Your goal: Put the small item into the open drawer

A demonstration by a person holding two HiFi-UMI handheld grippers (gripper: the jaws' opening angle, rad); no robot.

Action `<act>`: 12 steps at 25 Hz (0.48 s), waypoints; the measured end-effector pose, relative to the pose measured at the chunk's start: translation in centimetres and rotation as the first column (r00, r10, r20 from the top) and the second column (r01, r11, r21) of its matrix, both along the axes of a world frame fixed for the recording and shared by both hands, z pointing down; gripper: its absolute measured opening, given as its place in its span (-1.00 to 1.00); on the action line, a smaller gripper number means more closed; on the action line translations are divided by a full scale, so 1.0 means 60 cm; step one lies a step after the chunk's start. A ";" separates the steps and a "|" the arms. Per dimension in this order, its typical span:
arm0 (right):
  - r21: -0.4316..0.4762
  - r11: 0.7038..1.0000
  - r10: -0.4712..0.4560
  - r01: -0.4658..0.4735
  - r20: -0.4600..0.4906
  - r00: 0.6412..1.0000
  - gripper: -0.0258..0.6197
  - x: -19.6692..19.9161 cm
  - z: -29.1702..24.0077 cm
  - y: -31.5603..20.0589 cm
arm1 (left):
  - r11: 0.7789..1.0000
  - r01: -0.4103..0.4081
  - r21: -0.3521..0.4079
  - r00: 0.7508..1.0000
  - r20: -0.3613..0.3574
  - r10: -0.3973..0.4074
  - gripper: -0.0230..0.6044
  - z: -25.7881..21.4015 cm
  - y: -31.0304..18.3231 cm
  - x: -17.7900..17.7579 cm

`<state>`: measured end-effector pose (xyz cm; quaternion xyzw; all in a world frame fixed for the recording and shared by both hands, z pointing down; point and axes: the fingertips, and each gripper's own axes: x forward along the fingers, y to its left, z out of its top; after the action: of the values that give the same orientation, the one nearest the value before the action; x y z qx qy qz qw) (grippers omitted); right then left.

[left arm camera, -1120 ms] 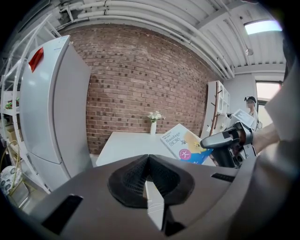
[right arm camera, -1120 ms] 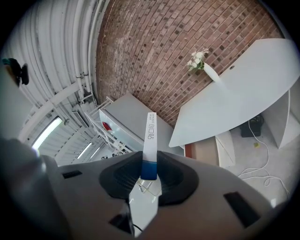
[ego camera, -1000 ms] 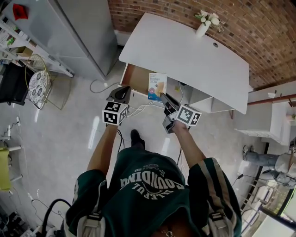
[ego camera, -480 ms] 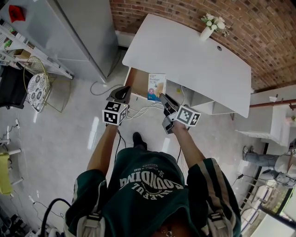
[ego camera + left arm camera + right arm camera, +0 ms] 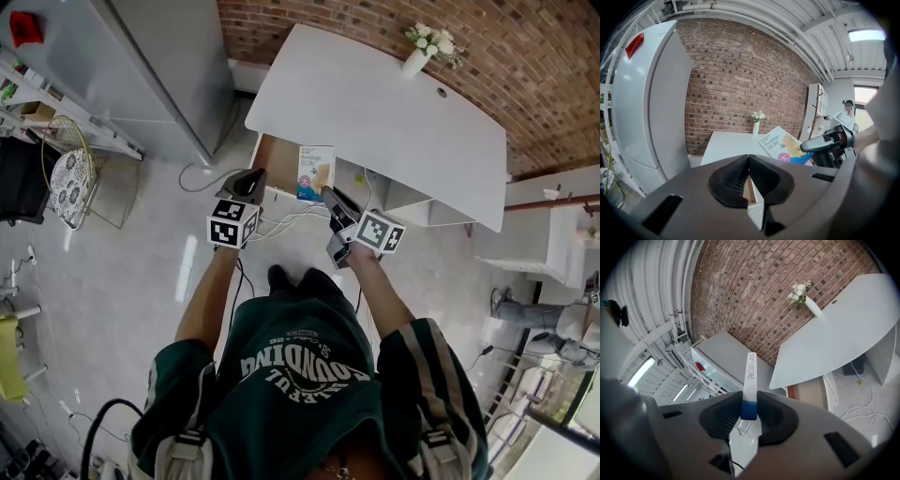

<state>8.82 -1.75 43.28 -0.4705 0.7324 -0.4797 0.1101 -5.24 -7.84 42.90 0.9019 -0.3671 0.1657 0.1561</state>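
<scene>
The small item is a flat bandage box (image 5: 316, 173), white with a blue end. My right gripper (image 5: 329, 199) is shut on its blue end and holds it over the open wooden drawer (image 5: 277, 157) of the white desk (image 5: 384, 103). In the right gripper view the box (image 5: 750, 376) stands edge-on between the pads, with the drawer (image 5: 808, 392) below the desk top (image 5: 843, 329). My left gripper (image 5: 249, 182) hovers at the drawer's left front corner, shut with nothing in it. The left gripper view shows its jaws (image 5: 749, 161) touching and the box (image 5: 780, 145) to the right.
A vase of white flowers (image 5: 418, 52) stands at the desk's far edge by a brick wall. A tall grey cabinet (image 5: 141, 66) stands left of the desk. White cables (image 5: 286, 221) lie on the floor below the drawer. A wire basket (image 5: 73, 173) sits at left.
Both grippers have edged slightly toward the desk, the box still held by the right one. The person's leg has stepped forward.
</scene>
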 end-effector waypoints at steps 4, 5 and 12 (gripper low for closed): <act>0.003 1.000 -0.005 0.005 0.008 1.000 -0.58 0.000 0.003 0.004 | 1.000 0.001 -0.009 1.000 0.005 -0.001 -0.88 0.006 0.006 0.001; 0.004 1.000 -0.008 0.008 0.010 1.000 -0.58 -0.001 0.003 0.004 | 1.000 0.003 -0.012 1.000 0.007 -0.003 -0.88 0.008 0.006 0.001; 0.011 1.000 -0.028 0.028 0.020 0.999 -0.58 0.007 0.011 -0.022 | 1.000 0.014 -0.022 1.000 0.013 -0.013 -0.87 0.019 -0.016 0.013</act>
<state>9.24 -3.06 43.91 -0.4549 0.7403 -0.4818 0.1133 -4.44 -8.82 44.06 0.8965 -0.3724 0.1745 0.1647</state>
